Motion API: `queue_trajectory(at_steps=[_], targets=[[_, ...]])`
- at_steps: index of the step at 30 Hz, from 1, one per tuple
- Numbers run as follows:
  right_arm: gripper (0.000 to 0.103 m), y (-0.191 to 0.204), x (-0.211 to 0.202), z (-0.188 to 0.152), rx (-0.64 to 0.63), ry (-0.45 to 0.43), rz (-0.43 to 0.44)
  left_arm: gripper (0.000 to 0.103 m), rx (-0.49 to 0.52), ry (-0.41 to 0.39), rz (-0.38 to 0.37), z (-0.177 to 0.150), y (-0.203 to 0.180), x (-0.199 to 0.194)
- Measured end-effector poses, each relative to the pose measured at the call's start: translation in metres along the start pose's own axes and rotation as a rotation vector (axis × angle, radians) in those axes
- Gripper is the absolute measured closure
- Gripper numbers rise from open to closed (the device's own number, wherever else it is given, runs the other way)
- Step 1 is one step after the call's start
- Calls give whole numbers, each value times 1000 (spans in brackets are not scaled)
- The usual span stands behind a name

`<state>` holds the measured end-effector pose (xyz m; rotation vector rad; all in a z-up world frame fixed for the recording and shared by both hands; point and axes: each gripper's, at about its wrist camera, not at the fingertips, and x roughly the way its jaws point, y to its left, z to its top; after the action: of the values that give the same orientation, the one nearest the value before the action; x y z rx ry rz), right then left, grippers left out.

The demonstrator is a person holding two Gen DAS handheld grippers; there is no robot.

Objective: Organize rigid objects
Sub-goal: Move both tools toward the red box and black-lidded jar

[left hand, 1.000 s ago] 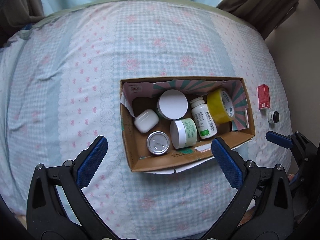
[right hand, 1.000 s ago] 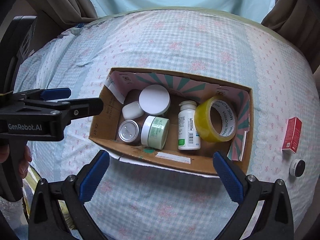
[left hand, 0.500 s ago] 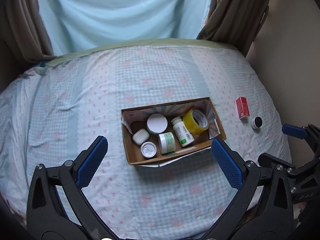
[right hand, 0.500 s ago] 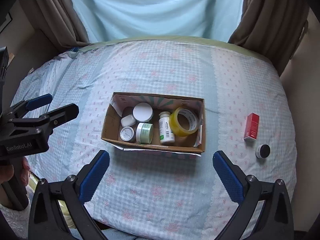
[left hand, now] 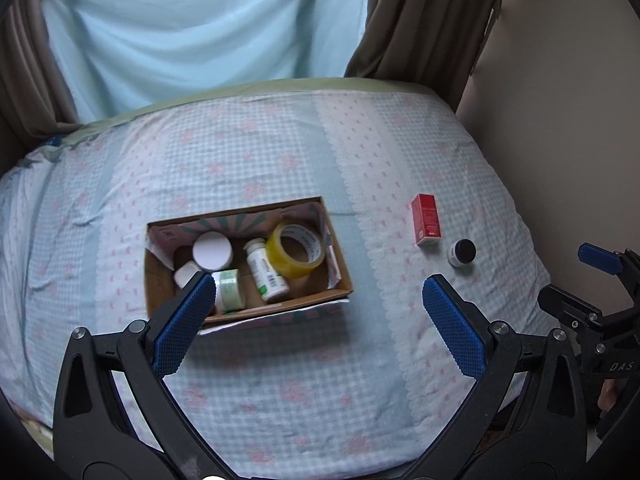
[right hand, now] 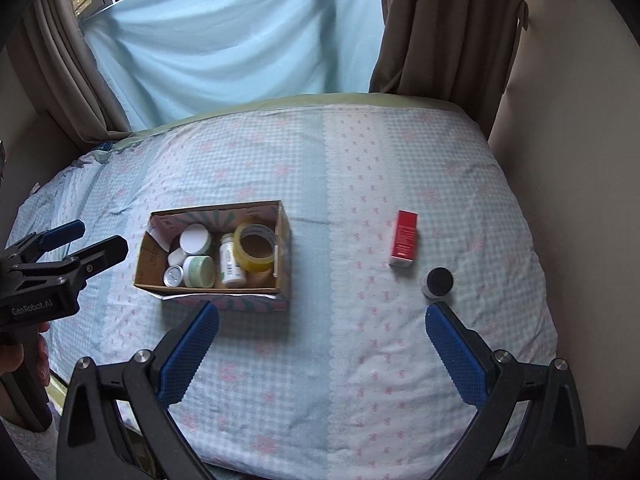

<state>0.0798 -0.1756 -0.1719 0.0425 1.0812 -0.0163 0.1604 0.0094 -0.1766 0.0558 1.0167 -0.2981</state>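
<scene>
While both claws hang spread and empty above the bed [right hand: 360, 184], the left claw [left hand: 316, 322] sits over the near edge of the cardboard box [right hand: 256, 303]. Inside the box lie, from left, a silver-lidded tin [right hand: 173, 275], a white case [right hand: 176, 257], a white-lidded jar [right hand: 195, 239], a green-labelled jar [right hand: 199, 271], a white pill bottle [right hand: 231, 265] and a yellow tape roll [right hand: 256, 252]. Well apart to the right, a red carton [right hand: 405, 238] lies on the checked sheet, with a small black-lidded jar [right hand: 439, 282] just beside it. The right claw [right hand: 320, 358] hovers over the sheet nearer the viewer.
</scene>
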Motion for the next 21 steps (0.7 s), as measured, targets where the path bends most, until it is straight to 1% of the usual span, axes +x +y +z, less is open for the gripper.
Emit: queue_trajectory(at_steps=[5, 10, 15, 19, 21], targets=[[0, -68, 16, -4, -80, -9, 7, 0, 4, 22, 1, 10, -70, 38], [0, -122, 41, -6, -58, 18, 29, 0, 30, 74, -38, 21, -123, 83], [0, -153, 77, -17, -49, 9, 17, 0, 97, 103, -46, 33, -164, 145], [0, -174, 122, -33, 1, -6, 17, 0, 139, 109, -73, 40, -186, 209], [0, -181, 147, -42, 18, -15, 18, 0, 163, 127, -70, 41, -194, 244]])
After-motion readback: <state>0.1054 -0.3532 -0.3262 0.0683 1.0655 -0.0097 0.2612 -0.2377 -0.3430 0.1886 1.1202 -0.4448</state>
